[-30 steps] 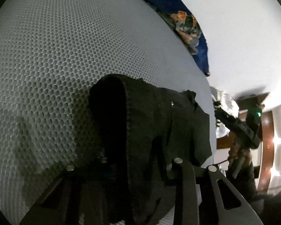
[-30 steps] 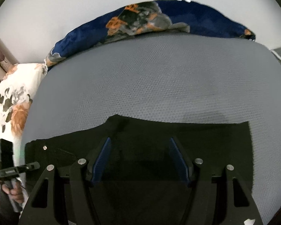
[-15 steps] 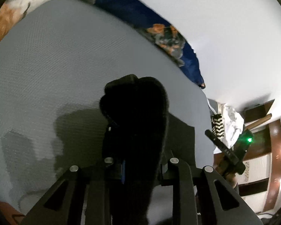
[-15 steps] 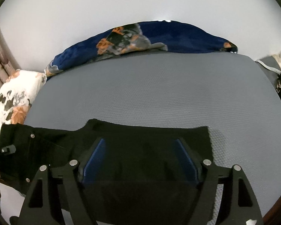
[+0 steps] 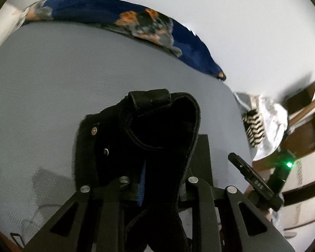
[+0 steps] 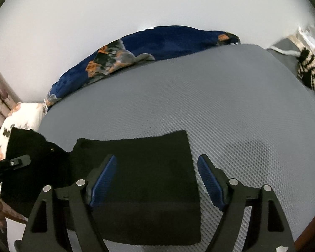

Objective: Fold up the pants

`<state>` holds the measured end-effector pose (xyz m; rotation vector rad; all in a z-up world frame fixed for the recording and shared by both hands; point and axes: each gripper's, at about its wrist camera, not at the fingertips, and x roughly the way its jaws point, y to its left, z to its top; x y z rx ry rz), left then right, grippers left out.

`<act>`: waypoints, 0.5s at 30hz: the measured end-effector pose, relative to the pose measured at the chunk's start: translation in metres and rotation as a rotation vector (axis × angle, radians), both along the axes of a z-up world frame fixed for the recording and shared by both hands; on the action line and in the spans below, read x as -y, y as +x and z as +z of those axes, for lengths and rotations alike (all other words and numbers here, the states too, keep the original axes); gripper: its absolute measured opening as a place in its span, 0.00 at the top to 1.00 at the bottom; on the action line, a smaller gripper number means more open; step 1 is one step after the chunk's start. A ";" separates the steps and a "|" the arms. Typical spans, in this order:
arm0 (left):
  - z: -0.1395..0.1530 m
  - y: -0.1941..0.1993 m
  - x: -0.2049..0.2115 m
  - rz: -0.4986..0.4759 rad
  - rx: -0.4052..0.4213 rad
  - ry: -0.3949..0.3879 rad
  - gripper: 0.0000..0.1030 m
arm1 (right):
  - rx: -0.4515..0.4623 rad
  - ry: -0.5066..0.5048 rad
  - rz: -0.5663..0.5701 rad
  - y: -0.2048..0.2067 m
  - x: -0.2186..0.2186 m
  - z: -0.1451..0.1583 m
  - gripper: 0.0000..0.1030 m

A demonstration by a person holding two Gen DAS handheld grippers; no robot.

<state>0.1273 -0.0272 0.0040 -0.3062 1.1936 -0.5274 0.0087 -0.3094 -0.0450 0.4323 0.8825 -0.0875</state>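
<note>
Waistband lifted; pants (image 6: 136, 168) long axis left-right.

- Grey mesh-textured mattress (image 6: 199, 96), filling the middle of both views.
- Navy blanket with orange floral print (image 6: 157, 46), bunched along the mattress's far edge against a white wall (image 6: 115, 6).
- White floral pillow (image 6: 25, 115) at the left corner.
- Black-and-cream striped knit (image 6: 310, 73) at the right edge.
- Brown wooden furniture (image 5: 304, 130) beyond the mattress.
</note>
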 end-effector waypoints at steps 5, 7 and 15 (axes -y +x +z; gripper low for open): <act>-0.008 0.000 0.049 -0.061 -0.013 0.021 0.81 | 0.000 0.050 -0.032 -0.009 0.018 -0.006 0.25; -0.011 0.000 0.066 -0.075 -0.002 0.038 0.81 | 0.000 0.060 -0.038 -0.011 0.024 -0.008 0.25; -0.051 0.002 0.105 -0.075 -0.025 0.134 0.80 | 0.012 0.105 -0.061 -0.015 0.040 -0.015 0.25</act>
